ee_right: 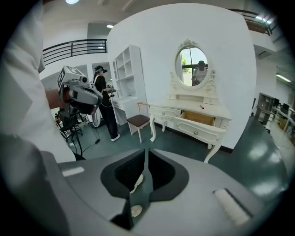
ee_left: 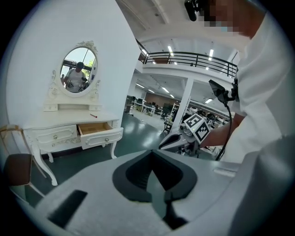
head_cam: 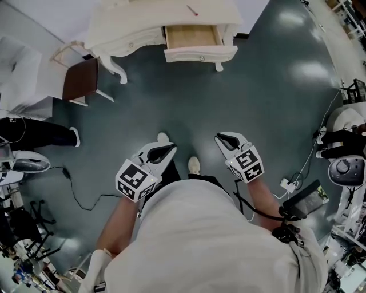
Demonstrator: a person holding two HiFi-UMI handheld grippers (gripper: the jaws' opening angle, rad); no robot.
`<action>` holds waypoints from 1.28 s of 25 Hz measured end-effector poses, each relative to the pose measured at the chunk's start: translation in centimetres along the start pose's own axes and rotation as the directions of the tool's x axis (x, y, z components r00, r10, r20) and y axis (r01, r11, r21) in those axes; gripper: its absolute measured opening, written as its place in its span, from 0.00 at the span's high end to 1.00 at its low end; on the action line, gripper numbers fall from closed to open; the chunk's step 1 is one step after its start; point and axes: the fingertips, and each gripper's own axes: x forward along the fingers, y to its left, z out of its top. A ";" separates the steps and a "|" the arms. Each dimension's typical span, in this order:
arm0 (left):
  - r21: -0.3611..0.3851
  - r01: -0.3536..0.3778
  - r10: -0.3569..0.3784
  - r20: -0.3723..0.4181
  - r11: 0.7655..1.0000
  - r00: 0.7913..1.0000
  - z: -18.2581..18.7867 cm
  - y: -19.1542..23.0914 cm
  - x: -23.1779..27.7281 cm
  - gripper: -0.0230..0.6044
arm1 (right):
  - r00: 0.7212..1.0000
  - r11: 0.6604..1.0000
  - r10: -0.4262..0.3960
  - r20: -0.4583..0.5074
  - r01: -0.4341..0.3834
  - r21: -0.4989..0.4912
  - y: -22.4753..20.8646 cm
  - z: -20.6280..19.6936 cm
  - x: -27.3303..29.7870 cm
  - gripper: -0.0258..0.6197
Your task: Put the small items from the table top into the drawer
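Note:
A white dressing table (head_cam: 137, 23) stands far ahead of me across the dark floor. Its drawer (head_cam: 193, 37) is pulled out and looks empty. One small red item (head_cam: 192, 10) lies on the table top, also visible as the red item (ee_right: 201, 107) in the right gripper view. I hold both grippers close to my body, well short of the table. My left gripper (head_cam: 166, 150) is shut with nothing in it, its jaws meeting in a seam. My right gripper (head_cam: 224, 139) stands open by a narrow slit and holds nothing.
A brown-seated chair (head_cam: 80, 79) stands left of the table. Another person (ee_right: 105, 108) stands by a white shelf at the left. A black cable (head_cam: 80, 191) runs over the floor at lower left. Equipment and cables (head_cam: 343, 166) crowd the right side.

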 end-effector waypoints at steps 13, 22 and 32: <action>0.082 0.104 -0.107 0.032 0.991 0.994 7.7 18.1 0.1 0.96 | 0.988 0.988 -0.154 -0.025 0.154 -0.006 -10.7 13.8 12.2 0.91; 0.080 0.088 -0.093 0.059 0.993 0.994 10.8 26.1 -2.0 0.96 | 0.970 0.970 -0.243 -0.003 0.243 -0.007 -17.6 21.0 16.6 0.91; 0.021 -0.045 0.044 0.071 0.999 0.997 15.0 32.8 1.6 0.96 | 0.971 0.970 -0.239 -0.030 0.237 -0.050 -30.6 25.0 22.9 0.91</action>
